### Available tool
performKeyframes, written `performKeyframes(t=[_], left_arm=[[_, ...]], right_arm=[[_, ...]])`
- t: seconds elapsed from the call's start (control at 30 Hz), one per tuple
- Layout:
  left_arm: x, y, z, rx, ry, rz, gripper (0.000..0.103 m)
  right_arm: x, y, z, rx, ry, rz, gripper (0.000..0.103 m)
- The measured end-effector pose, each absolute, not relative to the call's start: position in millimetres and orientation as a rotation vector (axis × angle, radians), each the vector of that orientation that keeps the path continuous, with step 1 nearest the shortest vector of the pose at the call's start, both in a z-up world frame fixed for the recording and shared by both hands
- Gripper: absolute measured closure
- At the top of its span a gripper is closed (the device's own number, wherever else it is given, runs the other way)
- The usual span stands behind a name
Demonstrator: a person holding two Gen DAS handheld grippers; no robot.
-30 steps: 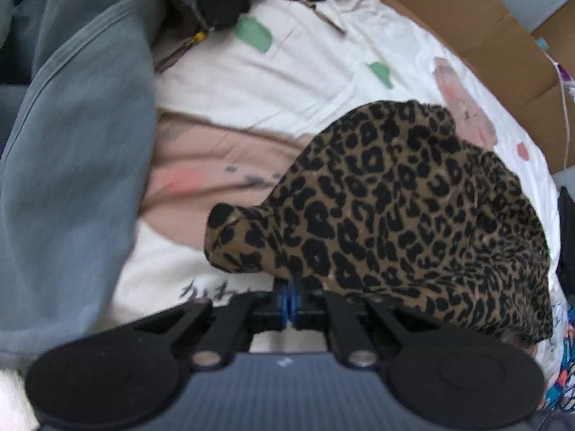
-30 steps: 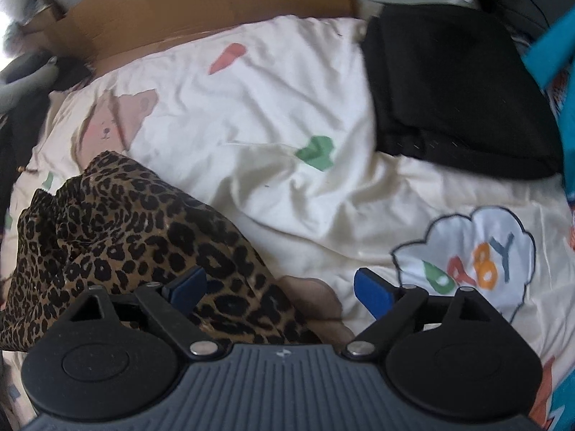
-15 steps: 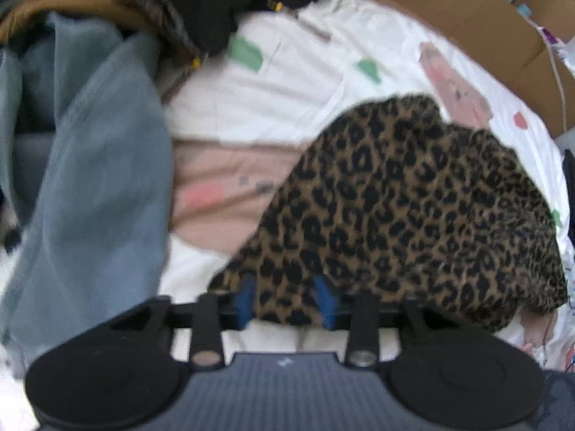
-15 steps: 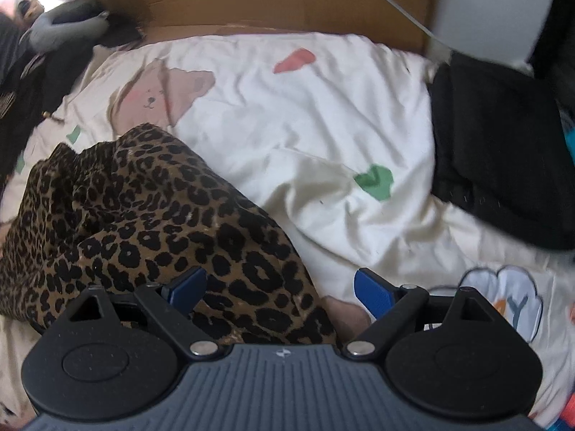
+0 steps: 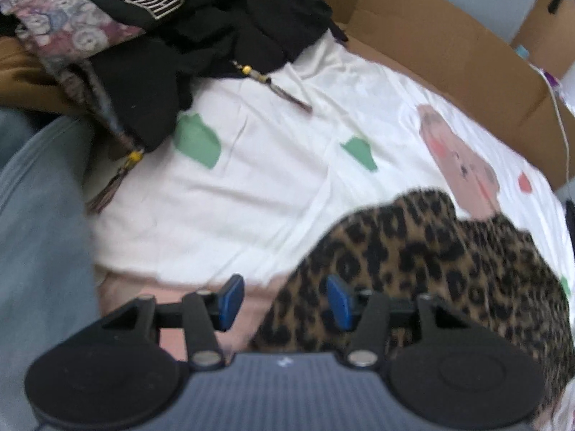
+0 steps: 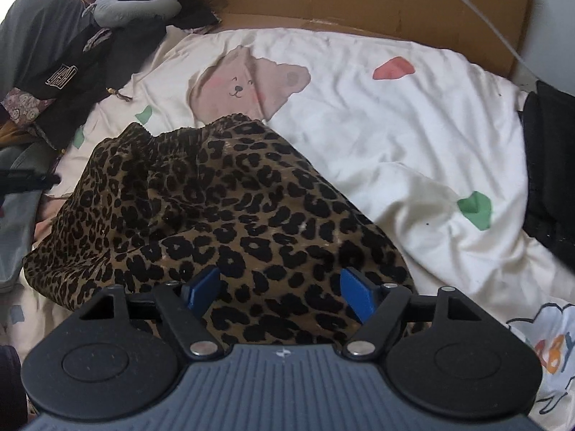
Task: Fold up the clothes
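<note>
1. Left gripper (image 5: 284, 301), in the left wrist view: its jaws are opening now, where a second ago they were pinched shut on an edge of the leopard-print garment (image 5: 449, 273). Nothing is clamped between the blue pads; the left edge of the garment lies under the right pad, and the left pad hangs over pink bedding beside it.
2. Same view: the garment lies in a rumpled mound on the white printed bedsheet (image 5: 251, 186), below the bear print. A pile of dark clothes (image 5: 172, 46) sits well apart from the garment at the top left, with a grey garment (image 5: 39, 237) along the left side.
3. Right gripper (image 6: 280, 292), in the right wrist view: its jaws are closing from wide open, directly over the near part of the garment (image 6: 222, 215). The pads do not yet press the cloth.
4. Same view: a folded black item (image 6: 550, 168) lies far right of the garment.
5. Judgement: the left hand has let go and the right is taking a fresh hold, so the fold is unfinished; the garment is bunched, not flat.
</note>
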State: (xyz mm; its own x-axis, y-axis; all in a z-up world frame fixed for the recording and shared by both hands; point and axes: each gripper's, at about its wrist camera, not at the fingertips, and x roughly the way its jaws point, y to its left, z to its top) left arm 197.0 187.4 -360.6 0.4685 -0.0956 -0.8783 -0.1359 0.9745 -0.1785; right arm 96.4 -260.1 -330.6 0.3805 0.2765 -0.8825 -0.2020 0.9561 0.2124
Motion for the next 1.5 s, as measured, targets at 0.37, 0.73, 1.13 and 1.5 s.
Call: performKeyframes(t=[0.37, 0.73, 1.13, 1.5], left_arm=[[237, 164, -383, -0.237, 1.045, -0.123, 0.050], [246, 147, -418, -0.228, 1.148, -0.232, 0.053], [235, 126, -424, -0.063, 1.191, -0.302, 0.049], [214, 133, -402, 0.003, 1.167, -0.267, 0.103]], right_arm=[[143, -270, -348, 0.099, 1.122, 0.256, 0.020], [218, -254, -366, 0.058, 1.093, 0.284, 0.037], [204, -213, -418, -0.011, 1.222, 0.383, 0.051], [167, -201, -418, -0.027, 1.256, 0.435, 0.051]])
